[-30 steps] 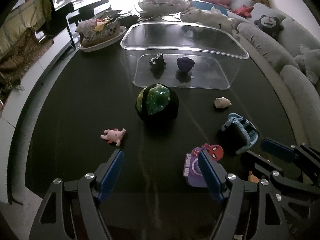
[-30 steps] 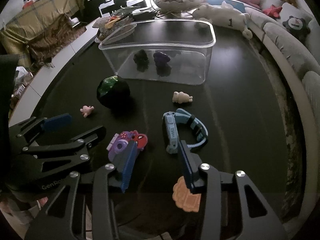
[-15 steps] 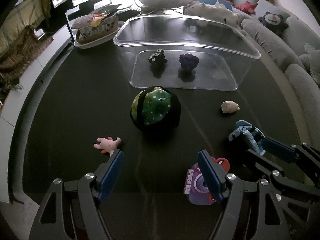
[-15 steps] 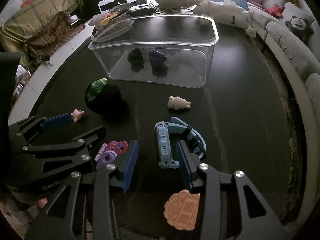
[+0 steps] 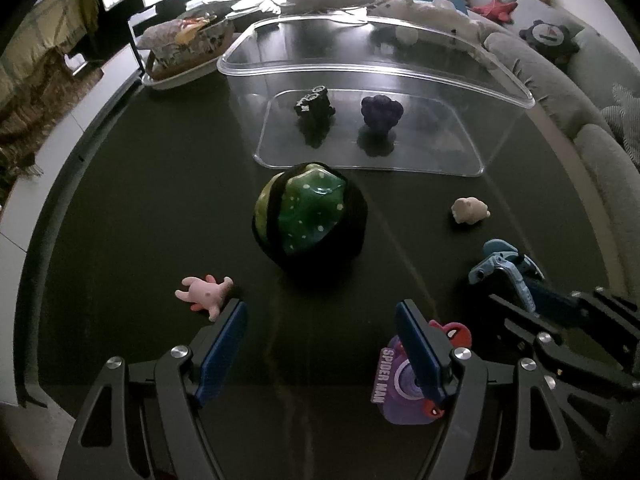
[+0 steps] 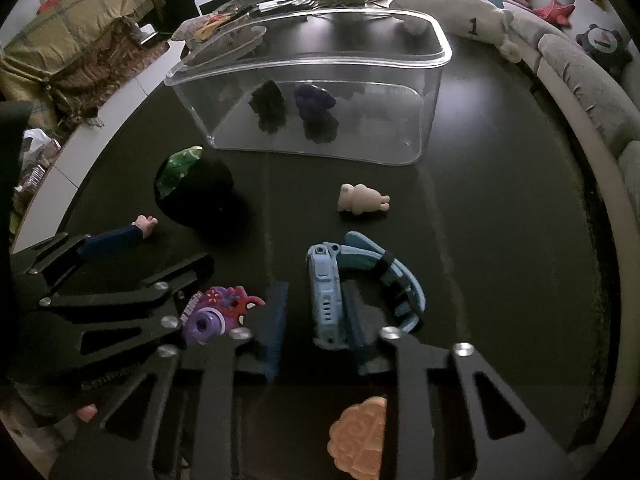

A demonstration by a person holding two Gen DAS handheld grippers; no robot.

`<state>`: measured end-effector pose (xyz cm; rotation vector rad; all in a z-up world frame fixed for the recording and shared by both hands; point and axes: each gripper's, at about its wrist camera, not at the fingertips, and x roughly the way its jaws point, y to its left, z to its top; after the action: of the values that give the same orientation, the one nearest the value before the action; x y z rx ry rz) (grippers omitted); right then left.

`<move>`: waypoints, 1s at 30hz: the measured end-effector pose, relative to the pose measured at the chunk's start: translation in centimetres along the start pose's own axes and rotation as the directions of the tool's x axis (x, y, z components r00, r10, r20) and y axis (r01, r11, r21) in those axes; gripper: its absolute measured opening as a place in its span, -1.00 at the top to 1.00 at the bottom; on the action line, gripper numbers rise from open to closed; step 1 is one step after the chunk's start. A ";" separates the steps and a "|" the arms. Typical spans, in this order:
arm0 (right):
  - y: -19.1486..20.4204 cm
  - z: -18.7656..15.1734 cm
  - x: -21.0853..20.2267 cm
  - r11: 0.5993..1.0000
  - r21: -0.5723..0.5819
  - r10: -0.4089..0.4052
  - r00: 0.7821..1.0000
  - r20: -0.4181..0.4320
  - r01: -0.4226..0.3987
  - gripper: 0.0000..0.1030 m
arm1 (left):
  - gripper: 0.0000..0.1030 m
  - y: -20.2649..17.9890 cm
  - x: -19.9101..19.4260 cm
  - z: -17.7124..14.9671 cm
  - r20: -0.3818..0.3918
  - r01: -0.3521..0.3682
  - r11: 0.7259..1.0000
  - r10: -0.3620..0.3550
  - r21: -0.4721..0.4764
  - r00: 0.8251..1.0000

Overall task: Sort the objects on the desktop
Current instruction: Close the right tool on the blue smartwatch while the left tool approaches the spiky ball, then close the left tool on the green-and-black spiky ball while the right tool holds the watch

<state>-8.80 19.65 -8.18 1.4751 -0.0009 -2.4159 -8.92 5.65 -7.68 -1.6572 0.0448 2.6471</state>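
A green-and-black ball (image 5: 310,218) lies mid-table, also in the right wrist view (image 6: 192,188). My left gripper (image 5: 320,328) is open just short of it, empty. A pink figure (image 5: 204,292) lies by its left finger and a purple Spider-Man badge (image 5: 404,376) under its right finger. My right gripper (image 6: 314,312) is open, its fingers either side of a blue watch (image 6: 328,292); the watch also shows in the left wrist view (image 5: 504,268). A clear bin (image 5: 372,80) holds a black toy (image 5: 314,104) and a purple toy (image 5: 382,110).
A cream figure (image 6: 362,200) lies between watch and bin. An orange biscuit-shaped piece (image 6: 360,440) lies under my right gripper. A dish of clutter (image 5: 184,48) stands far left. A sofa with plush toys (image 5: 560,60) runs along the right edge.
Both grippers have moved forward. The ball is nearer my left gripper. The watch, ahead of my right fingers before, now lies between them.
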 end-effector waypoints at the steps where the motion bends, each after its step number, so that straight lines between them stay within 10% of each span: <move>1: 0.1 0.0 0.1 1.000 -0.001 0.001 1.000 0.000 -0.001 0.71 | -0.40 -0.1 -0.1 0.0 0.005 -0.005 1.000 0.005 0.003 1.000; 30: 0.6 3.6 -0.5 0.998 0.023 -0.058 0.998 0.029 0.057 0.72 | -0.49 0.2 1.3 4.0 0.072 -0.032 0.998 0.029 0.048 0.997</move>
<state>-11.51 18.63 -5.97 1.4680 0.0075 -2.4911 -13.11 5.58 -7.06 -1.5586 0.1344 2.7017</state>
